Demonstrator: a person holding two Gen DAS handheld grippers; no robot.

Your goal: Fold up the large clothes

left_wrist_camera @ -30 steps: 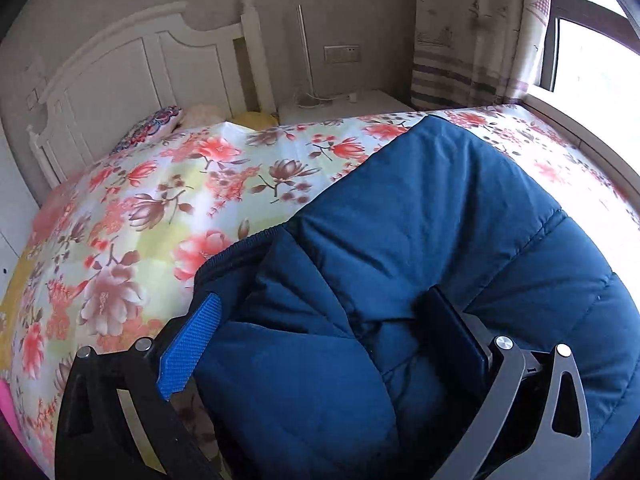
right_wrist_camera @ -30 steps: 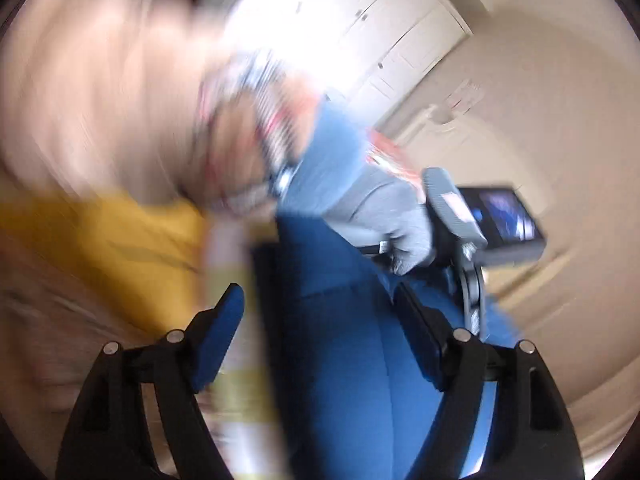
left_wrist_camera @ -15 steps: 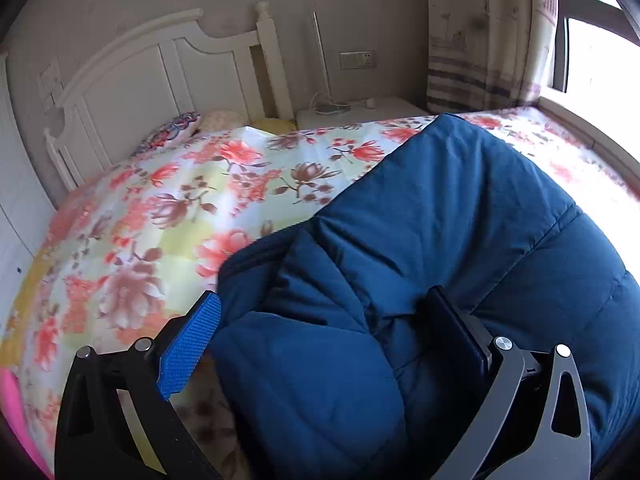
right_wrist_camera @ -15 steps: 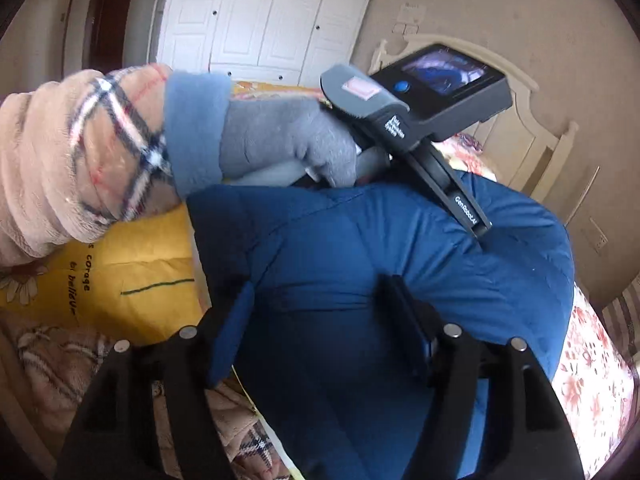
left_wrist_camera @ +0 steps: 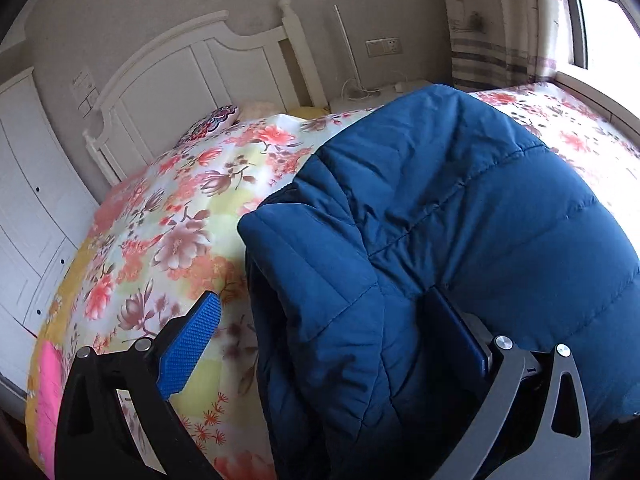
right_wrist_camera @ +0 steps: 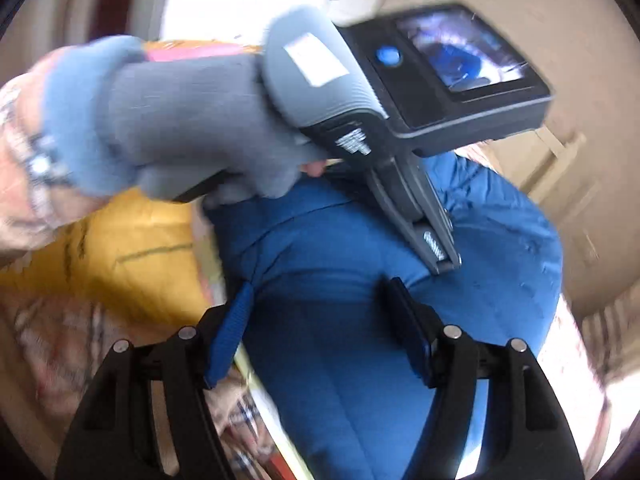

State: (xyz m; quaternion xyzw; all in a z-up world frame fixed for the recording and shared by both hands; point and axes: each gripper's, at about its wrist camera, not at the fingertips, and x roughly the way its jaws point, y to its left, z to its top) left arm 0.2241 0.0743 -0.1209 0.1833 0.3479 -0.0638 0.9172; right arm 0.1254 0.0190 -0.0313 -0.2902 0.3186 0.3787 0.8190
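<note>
A dark blue quilted jacket lies bunched on the floral bed cover. My left gripper has its jaws wide apart; a fold of the jacket fills the gap between them, against the right finger. The left blue pad is bare. In the right wrist view the jacket lies between the jaws of my right gripper, which stand apart. The other hand's gripper body, held by a grey-gloved hand, is just above the jacket. This view is blurred.
A white headboard and pillows are at the bed's far end, a nightstand and curtain beyond. A white wardrobe stands left. A yellow blanket lies left of the jacket.
The left gripper has shifted left and lifted the view, so the jacket now sits more to the right. The right wrist view swung; the other hand's gripper is now closer and larger.
</note>
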